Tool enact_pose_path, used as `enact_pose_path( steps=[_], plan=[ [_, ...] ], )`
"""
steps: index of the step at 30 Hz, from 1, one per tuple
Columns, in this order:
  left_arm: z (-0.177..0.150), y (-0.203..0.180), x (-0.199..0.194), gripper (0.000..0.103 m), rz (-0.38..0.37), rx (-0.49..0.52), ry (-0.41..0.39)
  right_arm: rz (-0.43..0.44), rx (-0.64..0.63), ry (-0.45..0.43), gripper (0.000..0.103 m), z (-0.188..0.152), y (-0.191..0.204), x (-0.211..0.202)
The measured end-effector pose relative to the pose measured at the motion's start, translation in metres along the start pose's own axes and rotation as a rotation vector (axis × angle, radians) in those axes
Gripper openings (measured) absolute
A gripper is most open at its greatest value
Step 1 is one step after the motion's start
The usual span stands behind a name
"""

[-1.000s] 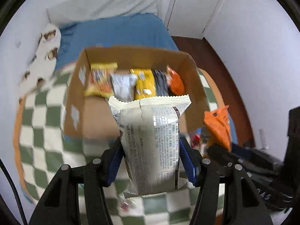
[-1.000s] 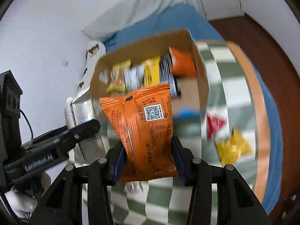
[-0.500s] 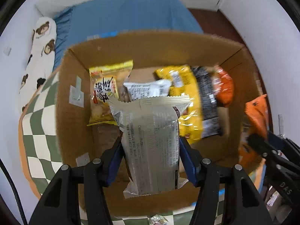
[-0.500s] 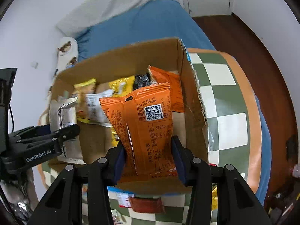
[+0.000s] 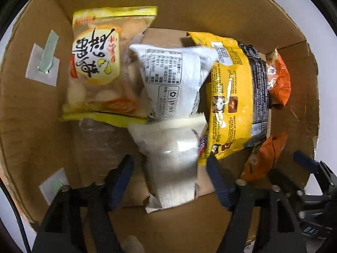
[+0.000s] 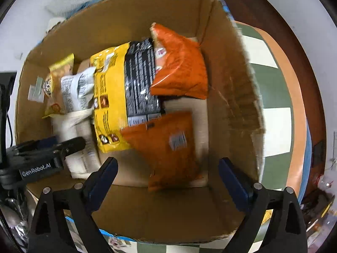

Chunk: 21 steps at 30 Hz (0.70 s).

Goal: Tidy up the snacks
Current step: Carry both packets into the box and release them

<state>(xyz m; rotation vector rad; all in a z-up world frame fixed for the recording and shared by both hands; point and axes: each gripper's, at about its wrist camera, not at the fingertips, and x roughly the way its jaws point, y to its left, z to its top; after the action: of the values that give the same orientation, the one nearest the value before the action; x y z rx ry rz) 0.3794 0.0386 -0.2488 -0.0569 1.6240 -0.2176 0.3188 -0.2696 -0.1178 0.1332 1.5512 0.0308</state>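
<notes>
Both grippers hang over an open cardboard box (image 5: 27, 109) (image 6: 231, 97). My left gripper (image 5: 170, 179) is open; the silver snack packet (image 5: 172, 164) lies blurred between its spread fingers on the box floor. My right gripper (image 6: 167, 175) is open; the orange snack packet (image 6: 166, 147) lies blurred between its fingers. Inside the box are a yellow egg-snack bag (image 5: 96, 63), a white packet (image 5: 168, 80), a yellow-and-black bag (image 5: 233, 97) (image 6: 124, 92) and another orange bag (image 5: 278, 80) (image 6: 179, 67).
The box stands on a green-and-white checked cloth (image 6: 273, 113) with an orange border. The left gripper's body (image 6: 42, 160) shows at the left of the right wrist view. A blue bed (image 6: 105, 0) lies behind the box, wooden floor (image 6: 252, 8) to the right.
Both grippers moved forward and down into the box and opened. The silver packet and the orange packet were let go and dropped onto the box floor.
</notes>
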Motion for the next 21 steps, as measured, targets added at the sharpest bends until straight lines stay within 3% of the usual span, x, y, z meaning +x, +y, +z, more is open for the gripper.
enact_pose_path(
  steps=[1, 2, 6, 11, 21],
  plan=[
    [-0.002, 0.001, 0.000, 0.086, -0.006, 0.001, -0.008, -0.001, -0.006, -0.001, 0.098, 0.000, 0.002, 0.001],
    [-0.004, 0.001, -0.001, 0.087, -0.005, 0.004, -0.013, -0.004, -0.012, -0.002, 0.098, -0.001, 0.003, 0.002],
    [-0.013, 0.001, -0.008, 0.088, 0.022, 0.009, -0.042, -0.006, -0.017, -0.012, 0.098, -0.003, 0.006, 0.003],
    [-0.026, -0.004, -0.033, 0.088, 0.090, 0.006, -0.142, -0.016, -0.027, -0.042, 0.098, -0.008, 0.009, 0.001],
    [-0.077, -0.002, -0.083, 0.088, 0.090, -0.023, -0.321, -0.044, -0.042, -0.160, 0.098, -0.028, 0.016, -0.031]
  ],
)
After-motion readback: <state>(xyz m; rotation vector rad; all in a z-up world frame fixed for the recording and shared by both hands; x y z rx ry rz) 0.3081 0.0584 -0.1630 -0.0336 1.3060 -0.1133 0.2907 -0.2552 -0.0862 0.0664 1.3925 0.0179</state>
